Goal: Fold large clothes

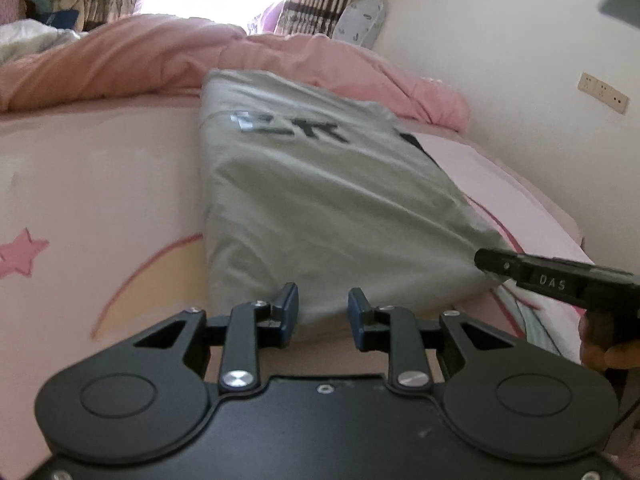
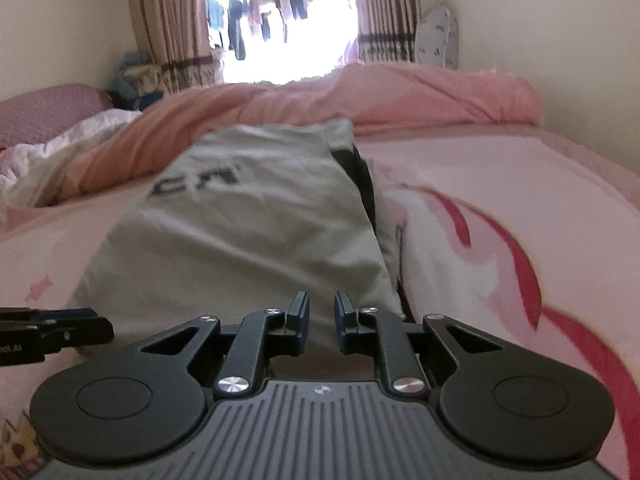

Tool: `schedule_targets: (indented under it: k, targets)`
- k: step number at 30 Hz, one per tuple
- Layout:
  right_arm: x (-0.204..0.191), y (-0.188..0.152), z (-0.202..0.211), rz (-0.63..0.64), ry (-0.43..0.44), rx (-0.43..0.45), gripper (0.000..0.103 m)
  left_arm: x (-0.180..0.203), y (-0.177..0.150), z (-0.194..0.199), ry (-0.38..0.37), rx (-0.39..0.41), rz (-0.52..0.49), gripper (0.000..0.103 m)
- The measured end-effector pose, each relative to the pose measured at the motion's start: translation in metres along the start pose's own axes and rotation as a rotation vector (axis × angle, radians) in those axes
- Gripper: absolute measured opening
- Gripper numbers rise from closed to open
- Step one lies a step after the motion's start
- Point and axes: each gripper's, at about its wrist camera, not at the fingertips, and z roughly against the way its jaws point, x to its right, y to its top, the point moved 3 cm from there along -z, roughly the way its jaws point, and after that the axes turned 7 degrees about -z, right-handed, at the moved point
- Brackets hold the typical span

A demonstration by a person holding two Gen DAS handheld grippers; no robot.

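A grey T-shirt (image 1: pixel 312 200) with dark lettering lies folded into a long strip on the pink bed; it also shows in the right wrist view (image 2: pixel 248 232). My left gripper (image 1: pixel 323 304) is open at the shirt's near hem, near its left corner, with nothing between the fingers. My right gripper (image 2: pixel 322 312) is open with a narrow gap at the near hem by the right corner, empty. The right gripper appears in the left wrist view (image 1: pixel 496 262) touching the hem's right corner. The left gripper shows at the left edge of the right wrist view (image 2: pixel 80 326).
The bed sheet (image 2: pixel 500 208) is pink with star and red patterns. A bunched pink quilt (image 1: pixel 160 56) lies beyond the shirt. White bedding (image 2: pixel 48 160) sits far left. A wall (image 1: pixel 520 40) with sockets runs along the right.
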Motion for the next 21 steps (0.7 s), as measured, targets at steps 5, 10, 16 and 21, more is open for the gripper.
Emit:
schedule_targets:
  k: [5,10,16,21]
  targets:
    - [0.002,-0.006,-0.001,-0.005,0.005,-0.003,0.017,-0.001,-0.003,-0.003,-0.004,0.009,-0.018,0.029]
    - [-0.004,0.027,0.009,0.018,0.034,0.077,0.021,-0.002,0.028,0.01,-0.063,0.017,-0.05,0.043]
    - [-0.021,0.081,-0.021,0.019,0.097,0.159,0.022,-0.036,0.092,-0.016,0.04,0.109,-0.063,0.048]
    - [-0.03,0.093,-0.066,0.044,0.079,0.118,0.022,-0.061,0.111,-0.058,0.048,0.077,-0.028,0.047]
